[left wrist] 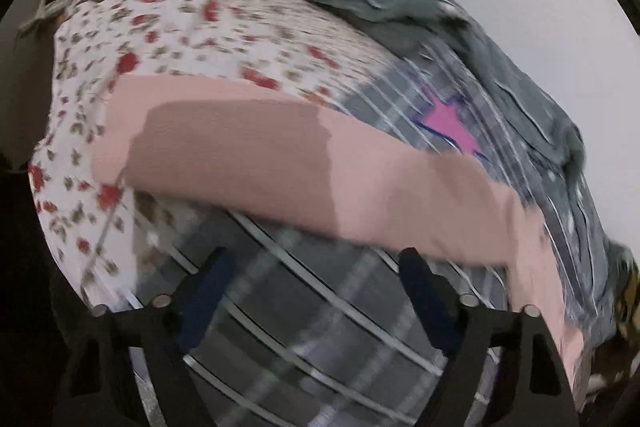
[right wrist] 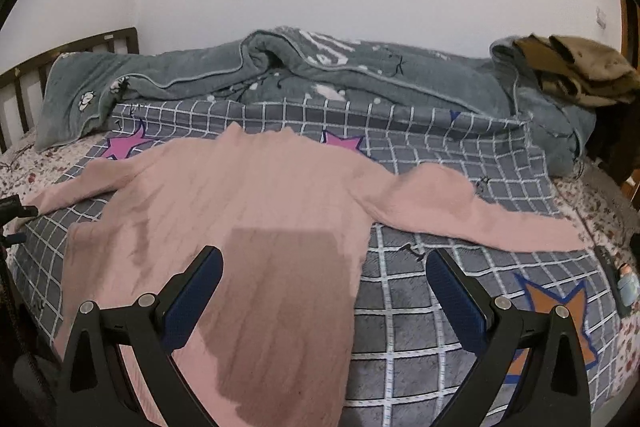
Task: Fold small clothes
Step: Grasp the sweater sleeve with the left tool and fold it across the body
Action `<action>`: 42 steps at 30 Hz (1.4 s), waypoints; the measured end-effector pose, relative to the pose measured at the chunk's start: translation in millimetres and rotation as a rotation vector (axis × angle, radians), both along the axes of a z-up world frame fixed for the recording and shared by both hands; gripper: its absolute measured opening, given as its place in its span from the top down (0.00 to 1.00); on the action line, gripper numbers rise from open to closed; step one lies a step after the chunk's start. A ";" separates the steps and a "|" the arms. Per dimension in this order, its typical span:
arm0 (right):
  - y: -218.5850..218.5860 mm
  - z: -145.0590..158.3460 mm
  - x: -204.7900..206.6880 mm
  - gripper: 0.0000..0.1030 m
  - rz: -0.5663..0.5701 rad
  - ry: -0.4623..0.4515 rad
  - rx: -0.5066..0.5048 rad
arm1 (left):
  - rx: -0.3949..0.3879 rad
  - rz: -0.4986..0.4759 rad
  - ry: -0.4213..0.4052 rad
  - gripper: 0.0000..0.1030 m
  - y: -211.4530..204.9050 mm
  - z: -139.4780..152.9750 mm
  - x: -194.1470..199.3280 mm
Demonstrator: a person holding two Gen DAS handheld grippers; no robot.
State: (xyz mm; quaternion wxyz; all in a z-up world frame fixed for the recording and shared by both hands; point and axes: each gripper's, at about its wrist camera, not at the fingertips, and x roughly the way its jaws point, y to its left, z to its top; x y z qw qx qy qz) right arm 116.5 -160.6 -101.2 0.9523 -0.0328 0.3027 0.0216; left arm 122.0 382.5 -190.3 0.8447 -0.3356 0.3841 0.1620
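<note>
The left hand-held gripper [left wrist: 316, 267] is showing two matte black fingers with dark blue ribbed pads [left wrist: 208, 279] and round silver pins at the pivots. The right hand-held gripper [right wrist: 324, 267] is looking the same: black angular linkage arms, blue textured pads [right wrist: 454, 291], silver pins.

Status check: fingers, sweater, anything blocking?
Left gripper open, empty. Right gripper open, above sweater. Sweater flat on checked cover, sleeves out. Grey blanket behind, clear.
</note>
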 end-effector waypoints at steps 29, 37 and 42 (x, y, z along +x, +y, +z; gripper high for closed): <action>-81.1 8.1 25.5 0.03 -0.066 -0.046 -0.013 | 0.359 -0.171 -0.200 0.93 -187.3 171.8 120.1; -129.8 5.1 9.3 0.03 -0.107 -0.009 0.078 | 0.344 -0.557 -0.222 0.93 -385.1 150.9 165.6; -139.8 -2.9 -6.0 0.03 -0.115 0.016 0.078 | 0.424 -0.693 -0.129 0.91 -481.1 92.5 166.7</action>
